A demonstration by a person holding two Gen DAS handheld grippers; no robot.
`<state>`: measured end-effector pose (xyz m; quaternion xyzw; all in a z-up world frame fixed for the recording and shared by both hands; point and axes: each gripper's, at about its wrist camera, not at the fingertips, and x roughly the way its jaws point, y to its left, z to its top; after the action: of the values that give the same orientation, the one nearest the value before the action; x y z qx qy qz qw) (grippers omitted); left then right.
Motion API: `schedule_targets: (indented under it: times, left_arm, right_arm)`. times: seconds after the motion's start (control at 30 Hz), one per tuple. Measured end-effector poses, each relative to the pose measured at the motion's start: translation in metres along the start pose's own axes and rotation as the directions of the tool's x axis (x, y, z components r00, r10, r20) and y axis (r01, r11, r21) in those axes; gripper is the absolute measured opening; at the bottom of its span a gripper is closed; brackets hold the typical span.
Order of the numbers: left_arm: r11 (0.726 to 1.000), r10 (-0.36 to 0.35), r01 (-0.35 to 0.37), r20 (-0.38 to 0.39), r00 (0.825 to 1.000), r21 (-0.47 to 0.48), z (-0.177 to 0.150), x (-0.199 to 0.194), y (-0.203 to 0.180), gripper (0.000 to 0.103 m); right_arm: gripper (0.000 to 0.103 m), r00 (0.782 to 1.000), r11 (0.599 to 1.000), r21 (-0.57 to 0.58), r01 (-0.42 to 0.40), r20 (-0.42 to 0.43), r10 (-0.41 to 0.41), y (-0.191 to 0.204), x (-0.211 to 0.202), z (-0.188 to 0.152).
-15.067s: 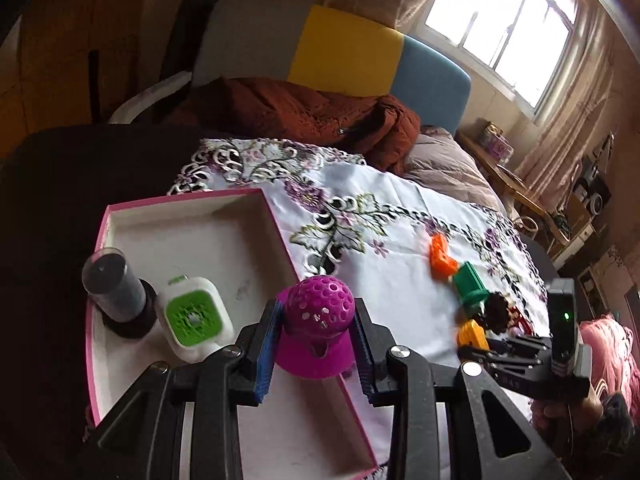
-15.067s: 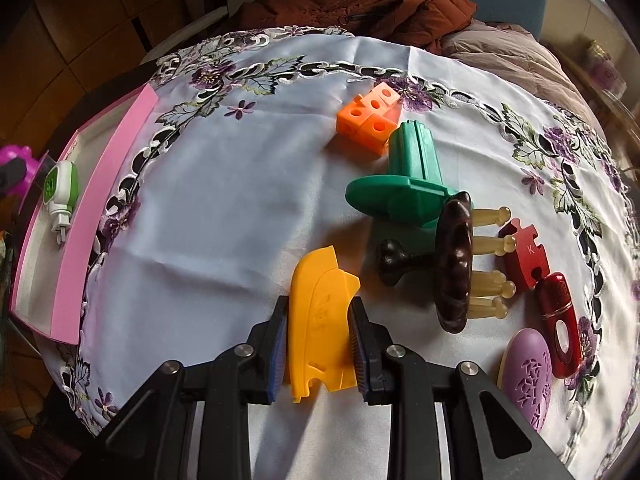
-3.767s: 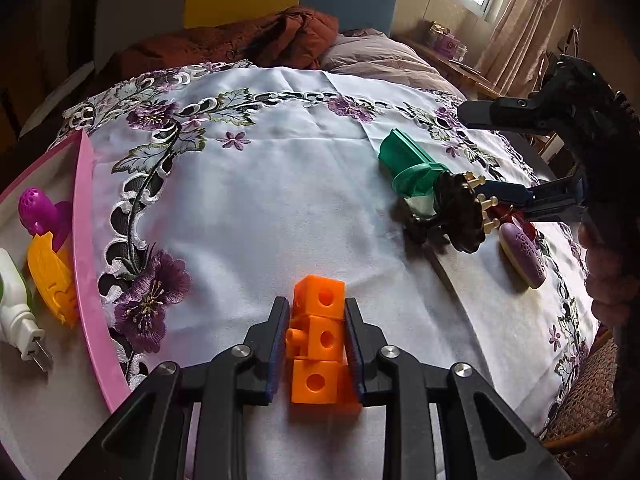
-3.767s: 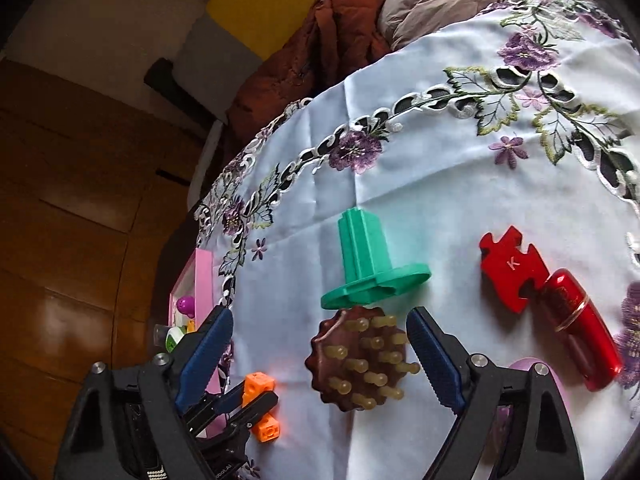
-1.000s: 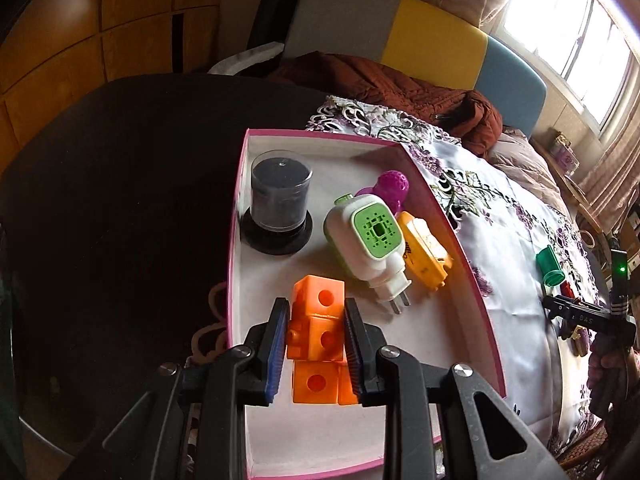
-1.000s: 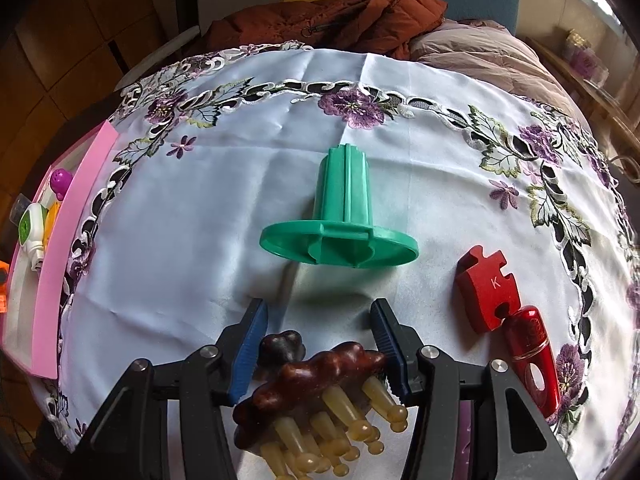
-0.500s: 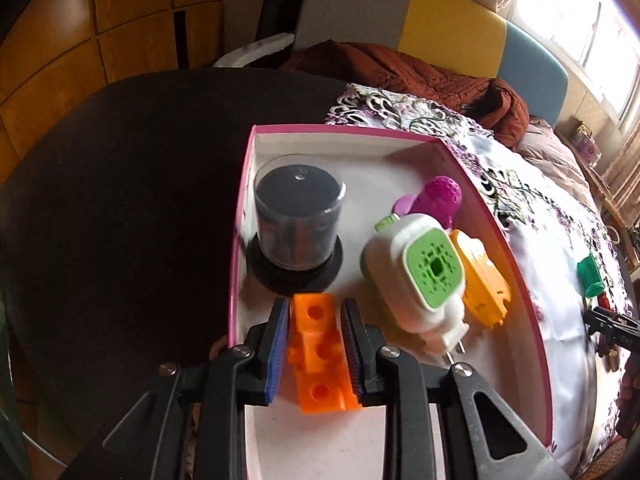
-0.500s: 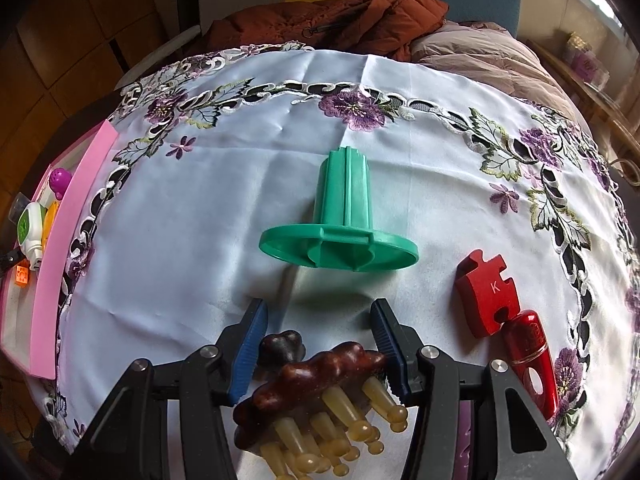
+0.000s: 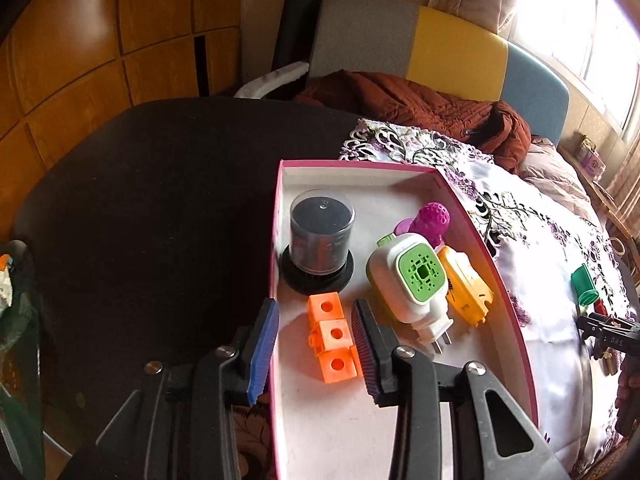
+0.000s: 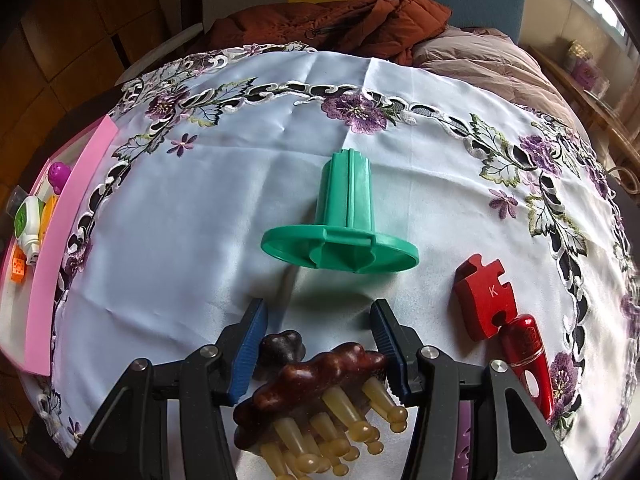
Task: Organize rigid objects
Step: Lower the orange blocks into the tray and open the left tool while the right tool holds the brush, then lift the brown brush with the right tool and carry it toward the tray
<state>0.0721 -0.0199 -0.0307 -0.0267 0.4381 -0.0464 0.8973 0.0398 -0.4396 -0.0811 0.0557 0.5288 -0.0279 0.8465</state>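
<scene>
Inside pink box (image 9: 276,240), orange cube block (image 9: 333,338), three holes

The left gripper (image 9: 314,344) points steeply down over the near left corner of the pink box (image 9: 480,236), its jaws opening, with the orange blocks (image 9: 332,338) lying between the blue pads (image 9: 262,350) and a gap on each side. The right gripper (image 10: 320,348) tilts down over the near edge of the tablecloth (image 10: 200,216), its pads pressed on the brown comb (image 10: 320,376), which it holds.

Wood-panelled wall (image 9: 100,48) — bright window (image 9: 580,20), tricolour headboard (image 9: 432,48).
</scene>
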Motion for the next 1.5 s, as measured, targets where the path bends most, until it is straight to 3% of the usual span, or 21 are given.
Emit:
schedule_targets:
  times: [0.63, 0.93, 0.97, 1.0, 1.17, 1.27, 1.43, 1.47, 1.5]
  left_arm:
    - [1.000, -0.018, 0.018, 0.044, 0.999, 0.001, -0.009, -0.035, 0.000, 0.038]
    - [1.000, -0.022, 0.022, 0.035, 0.999, -0.004, -0.014, -0.034, 0.004, 0.038]
    - [1.000, -0.023, 0.024, 0.035, 0.999, -0.005, -0.014, -0.034, 0.005, 0.038]
    - [1.000, -0.025, 0.025, 0.034, 0.999, -0.007, -0.015, -0.033, 0.006, 0.038]
    - [0.999, -0.032, 0.032, 0.031, 0.999, -0.010, -0.016, -0.032, 0.006, 0.038]
    - [0.999, -0.042, 0.043, 0.025, 0.999, -0.013, -0.017, -0.031, 0.007, 0.038]
    - [0.999, -0.051, 0.051, 0.023, 0.998, -0.019, -0.017, -0.030, 0.007, 0.038]
    - [0.998, -0.052, 0.053, 0.022, 0.998, -0.019, -0.017, -0.029, 0.007, 0.038]
    - [0.998, -0.055, 0.055, 0.019, 0.998, -0.019, -0.018, -0.029, 0.006, 0.038]
  right_arm:
    - [0.054, 0.999, 0.999, 0.005, 0.049, -0.009, -0.049, 0.004, -0.005, 0.001]
    - [0.053, 0.997, 0.998, 0.037, 0.059, 0.048, -0.061, 0.010, -0.031, 0.001]
    - [0.048, 0.997, 0.998, 0.036, 0.056, 0.059, -0.058, 0.014, -0.035, 0.002]
    - [0.023, 0.996, 0.998, 0.034, 0.045, 0.070, -0.048, 0.017, -0.039, 0.003]
    - [0.022, 0.993, 0.999, 0.005, 0.054, 0.109, -0.054, 0.036, -0.052, 0.013]
    - [0.010, 0.996, 0.998, 0.027, 0.055, 0.065, -0.057, 0.033, -0.038, 0.011]
    - [0.010, 0.998, 0.988, 0.150, -0.031, 0.067, 0.021, 0.008, -0.038, 0.005]
    - [0.014, 0.997, 0.984, 0.169, -0.049, 0.074, 0.036, 0.004, -0.040, 0.004]
    - [0.026, 0.996, 0.981, 0.185, -0.056, 0.080, 0.042, -0.001, -0.043, 0.003]
